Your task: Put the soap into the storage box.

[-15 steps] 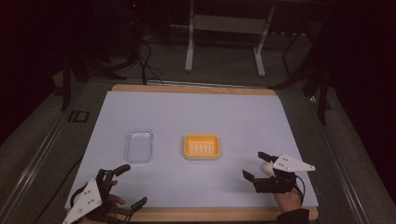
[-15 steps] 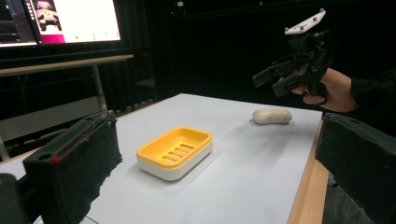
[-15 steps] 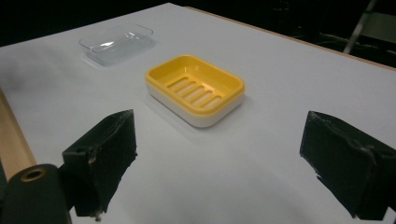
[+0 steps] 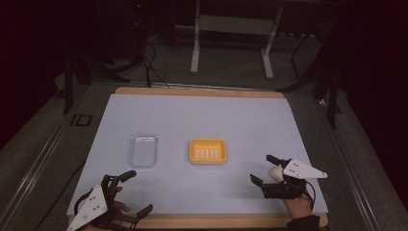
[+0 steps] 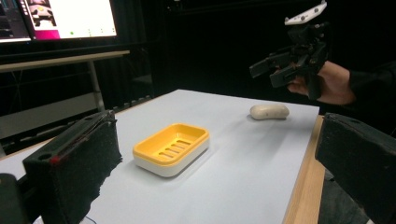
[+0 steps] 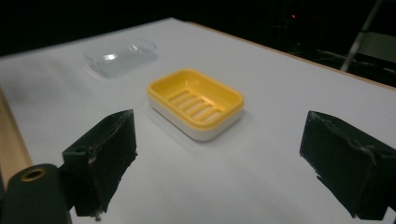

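Observation:
A yellow soap dish (image 4: 208,150) on a white base sits mid-table, also seen in the left gripper view (image 5: 172,148) and the right gripper view (image 6: 196,102). A pale bar of soap (image 5: 269,111) lies on the white mat near the right front, partly under my right gripper (image 4: 261,168). That gripper is held a little above the table, open and empty, aimed toward the dish (image 6: 224,154). My left gripper (image 4: 136,192) is at the front left, also open and empty (image 5: 219,135).
A clear plastic lid (image 4: 143,150) lies left of the dish, visible too as the clear lid (image 6: 120,57) beyond it. The white mat (image 4: 202,115) covers a wooden table whose front edge (image 4: 216,221) runs by both hands. A screen (image 5: 60,18) glows behind.

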Motion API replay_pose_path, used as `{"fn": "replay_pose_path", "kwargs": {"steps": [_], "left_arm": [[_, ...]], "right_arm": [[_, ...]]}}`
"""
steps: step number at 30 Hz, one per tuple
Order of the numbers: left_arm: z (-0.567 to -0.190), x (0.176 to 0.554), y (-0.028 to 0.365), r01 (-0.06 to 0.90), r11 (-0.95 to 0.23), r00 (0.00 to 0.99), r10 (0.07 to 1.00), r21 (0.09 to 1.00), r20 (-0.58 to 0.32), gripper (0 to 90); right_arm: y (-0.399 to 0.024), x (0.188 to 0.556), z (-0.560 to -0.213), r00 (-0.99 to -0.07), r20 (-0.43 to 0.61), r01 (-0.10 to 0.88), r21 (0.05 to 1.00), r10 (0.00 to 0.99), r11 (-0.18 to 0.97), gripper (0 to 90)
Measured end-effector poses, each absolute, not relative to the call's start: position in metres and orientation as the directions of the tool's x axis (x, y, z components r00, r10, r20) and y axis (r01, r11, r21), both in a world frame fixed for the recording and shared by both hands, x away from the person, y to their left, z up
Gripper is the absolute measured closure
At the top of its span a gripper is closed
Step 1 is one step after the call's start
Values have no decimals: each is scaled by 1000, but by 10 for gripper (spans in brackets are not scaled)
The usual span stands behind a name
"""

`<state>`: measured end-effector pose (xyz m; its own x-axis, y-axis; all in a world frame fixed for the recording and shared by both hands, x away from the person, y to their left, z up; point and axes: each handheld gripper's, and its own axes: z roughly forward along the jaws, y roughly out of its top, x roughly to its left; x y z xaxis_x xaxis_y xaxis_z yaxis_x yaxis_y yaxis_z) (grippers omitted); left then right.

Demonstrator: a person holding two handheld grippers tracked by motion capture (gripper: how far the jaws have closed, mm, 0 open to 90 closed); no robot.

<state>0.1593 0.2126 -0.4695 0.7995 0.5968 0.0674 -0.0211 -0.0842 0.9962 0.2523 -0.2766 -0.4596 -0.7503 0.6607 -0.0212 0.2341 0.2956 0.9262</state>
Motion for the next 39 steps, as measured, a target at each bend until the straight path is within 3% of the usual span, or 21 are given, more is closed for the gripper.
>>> {"fn": "replay_pose_path", "kwargs": {"steps": [6, 12, 13, 19, 24, 27, 39], "left_arm": [[-471, 160, 212, -12, -96, 802, 593, 995, 67, 1], [-472, 162, 211, -7, -102, 803, 592, 995, 66, 1], [-472, 162, 211, -5, -101, 804, 591, 995, 64, 1], [-472, 162, 210, -4, -110, 805, 590, 994, 69, 1], [-473, 162, 210, -2, -111, 808, 585, 994, 67, 1], [-473, 162, 209, -1, -114, 810, 583, 994, 67, 1], [-473, 162, 209, 5, -117, 812, 580, 993, 64, 1]], "right_arm": [[-275, 257, -451, -804, -27, 241, 898, 594, 367, 127], [-270, 263, -448, -837, -65, 266, 820, 543, 507, 138], [-270, 267, -448, -850, -22, 318, 776, 527, 545, 113], [-265, 270, -449, -862, 7, 358, 716, 507, 599, 108], [-261, 269, -448, -858, -22, 370, 667, 513, 647, 108], [-258, 270, -451, -851, 14, 433, 584, 525, 686, 109], [-258, 272, -454, -832, 43, 507, 465, 554, 725, 109]]}}
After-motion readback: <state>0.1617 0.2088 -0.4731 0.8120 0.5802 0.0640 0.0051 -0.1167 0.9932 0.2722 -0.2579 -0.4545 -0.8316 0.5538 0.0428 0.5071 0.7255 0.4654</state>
